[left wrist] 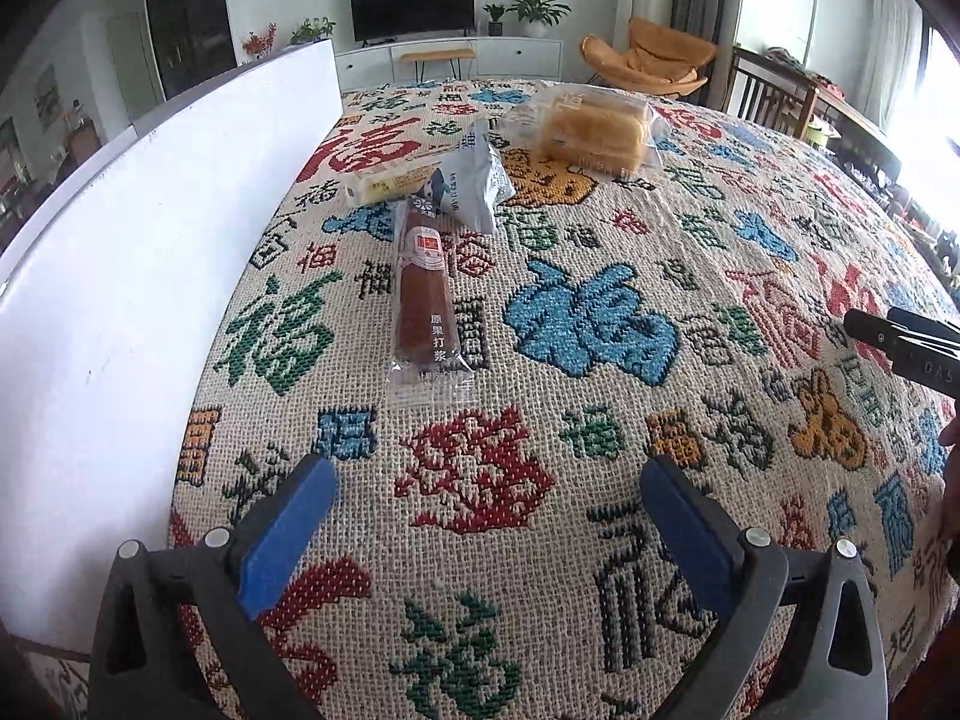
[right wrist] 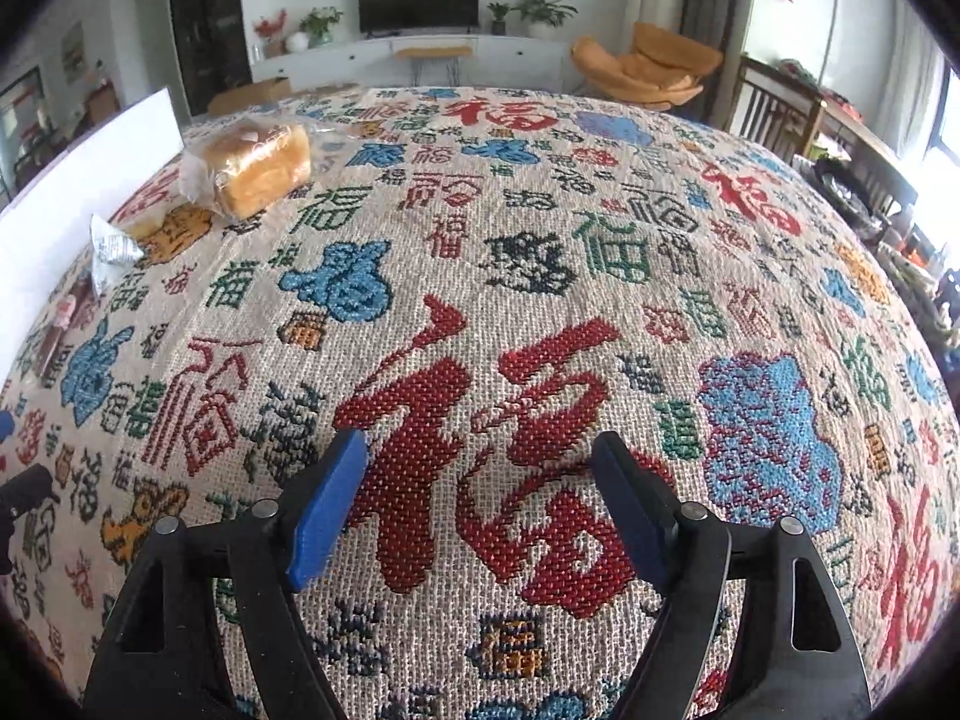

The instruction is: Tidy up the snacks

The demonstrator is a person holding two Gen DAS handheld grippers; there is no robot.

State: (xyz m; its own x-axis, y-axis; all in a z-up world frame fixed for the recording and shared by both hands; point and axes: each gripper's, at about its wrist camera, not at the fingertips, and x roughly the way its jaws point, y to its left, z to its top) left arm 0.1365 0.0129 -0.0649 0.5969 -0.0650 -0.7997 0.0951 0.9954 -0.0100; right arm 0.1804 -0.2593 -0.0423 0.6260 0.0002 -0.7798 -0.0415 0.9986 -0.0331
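- A long brown snack bar in a clear wrapper [left wrist: 423,294] lay on the woven cloth, its near end pointing toward the left gripper and its far end reaching a cluster of other packets.
- Just behind it stood a crumpled white-and-blue pouch [left wrist: 471,183], touching or overlapping the bar's far tip; the right wrist view caught the same pouch [right wrist: 111,252] at the left edge of the table.
- A pale yellow packet [left wrist: 384,183] lay beside the pouch, toward the white board, partly hidden by it.
- Farther back sat a bagged loaf of bread [left wrist: 591,132], apart from the other three; the right wrist view showed it [right wrist: 258,171] near the table's far left corner.
- All four snacks rested on a tablecloth [left wrist: 600,276] woven with red, blue and green characters.
- A tall white board [left wrist: 150,228] stood along the cloth's left side, close beside the snack bar.
- The left gripper [left wrist: 486,516] hung above the cloth with its blue-padded jaws spread wide and nothing between them, short of the bar.
- The right gripper [right wrist: 480,498] was likewise spread, empty, over a large red character well apart from the snacks; its black tip also showed at the left view's right edge [left wrist: 900,342].
- A television [left wrist: 411,6], potted plants and an orange chair [left wrist: 651,57] lined the far wall.
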